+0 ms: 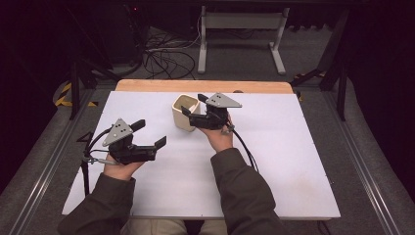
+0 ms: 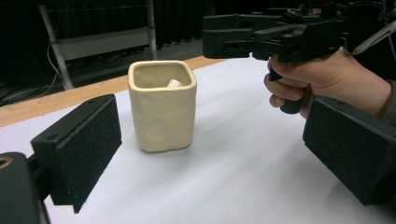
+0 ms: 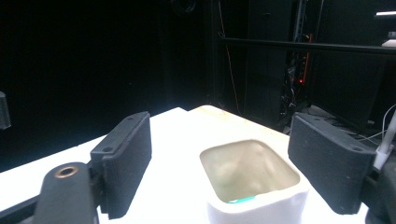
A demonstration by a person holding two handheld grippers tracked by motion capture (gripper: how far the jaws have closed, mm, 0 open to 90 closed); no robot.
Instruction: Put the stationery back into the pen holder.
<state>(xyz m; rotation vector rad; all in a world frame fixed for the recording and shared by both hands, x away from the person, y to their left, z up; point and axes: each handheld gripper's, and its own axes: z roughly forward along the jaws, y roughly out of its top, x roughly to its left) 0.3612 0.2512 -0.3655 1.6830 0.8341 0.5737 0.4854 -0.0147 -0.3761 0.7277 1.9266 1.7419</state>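
Toward the far edge of the bench (image 1: 274, 161), near its middle, we hold the right gripper (image 1: 194, 106) raised beside a cream square cup (image 1: 184, 111), jaws spread wide with nothing between them. From the right gripper view we look down past both black pads into the cup's mouth (image 3: 250, 170), where something pale lies at the bottom and a sliver of teal shows against the near wall; we cannot tell what either is. The left gripper view shows the right gripper (image 2: 219, 35) hanging above and just to one side of the cup (image 2: 162, 106), clear of its rim, our right hand (image 2: 322, 84) wrapped around the handle.

Our left gripper (image 1: 149, 134) sits nearer the bench's left edge, well apart from the cup, jaws also spread and empty, pointing across toward the cup. Nothing stands between it and the cup on the white sheet.

Both forearms in dark sleeves come in from the near edge. Beyond the far edge a strip of bare wood (image 1: 147, 85) shows, then a grey floor with loose cables (image 1: 166, 58) and a white metal stand (image 1: 240, 29).
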